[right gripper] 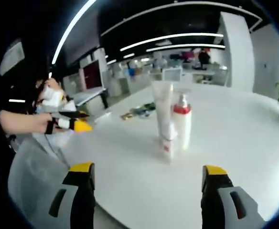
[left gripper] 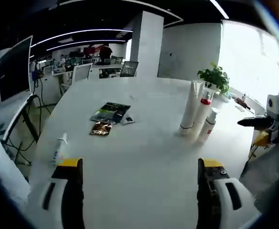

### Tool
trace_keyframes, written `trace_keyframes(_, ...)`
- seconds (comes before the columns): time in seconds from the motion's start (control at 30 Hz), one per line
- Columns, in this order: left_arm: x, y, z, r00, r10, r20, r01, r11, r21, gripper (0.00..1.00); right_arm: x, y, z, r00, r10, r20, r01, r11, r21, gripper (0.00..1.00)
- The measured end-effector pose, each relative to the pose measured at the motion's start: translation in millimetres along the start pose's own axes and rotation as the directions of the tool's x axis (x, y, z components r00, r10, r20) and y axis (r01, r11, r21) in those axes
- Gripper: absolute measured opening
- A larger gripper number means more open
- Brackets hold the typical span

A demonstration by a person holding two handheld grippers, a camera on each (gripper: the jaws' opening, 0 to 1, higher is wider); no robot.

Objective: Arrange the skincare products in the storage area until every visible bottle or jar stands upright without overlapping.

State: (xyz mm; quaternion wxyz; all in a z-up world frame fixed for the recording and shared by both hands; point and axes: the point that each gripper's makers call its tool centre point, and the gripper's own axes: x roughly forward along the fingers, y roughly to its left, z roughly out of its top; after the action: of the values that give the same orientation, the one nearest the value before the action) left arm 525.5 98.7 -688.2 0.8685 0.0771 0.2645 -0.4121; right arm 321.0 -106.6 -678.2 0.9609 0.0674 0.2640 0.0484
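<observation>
While both grippers, left (left gripper: 138, 183) and right (right gripper: 146, 188), hang wide and empty, upright tubes and pump bottle (left gripper: 197, 117) cluster mid-table (left gripper: 144, 152); one small bottle (left gripper: 59, 149), seemingly toppled, lies apart. Approach it low, grip mid-body, stand it clear.

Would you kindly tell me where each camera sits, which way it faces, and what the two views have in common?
Left gripper view: rides on the left tool, looking across the white table at upright tubes and a red-collared bottle, with a plant behind; the right tool enters at right.
Right gripper view: rides on the right tool, facing the tubes and bottle from the opposite side; the left tool and a sleeve show at left.
Shared: table, tubes, bottle.
</observation>
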Motion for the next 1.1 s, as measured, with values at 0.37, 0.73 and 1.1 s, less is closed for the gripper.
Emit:
trace_keyframes(0.37, 16, 58.6, -15.9, 0.993, 0.05, -0.108, -0.053, 0.998, -0.021, 0.94, 2, -7, -1.9, 1.0, -0.028, -0.012, 0.028, 1.0, 0.008, 0.95)
trace_keyframes(0.73, 25, 109.9, -17.2, 0.983, 0.071, -0.172, -0.069, 0.997, 0.02, 0.85, 2, -10, -7.5, 0.998, -0.043, -0.037, 0.044, 0.999, 0.023, 0.93)
trace_keyframes(1.1, 45, 133.7, -28.5, 0.956, 0.073, -0.284, -0.048, 0.995, 0.092, 0.77, 3, -12, -12.0, 0.997, -0.052, -0.058, 0.054, 0.998, 0.035, 0.91)
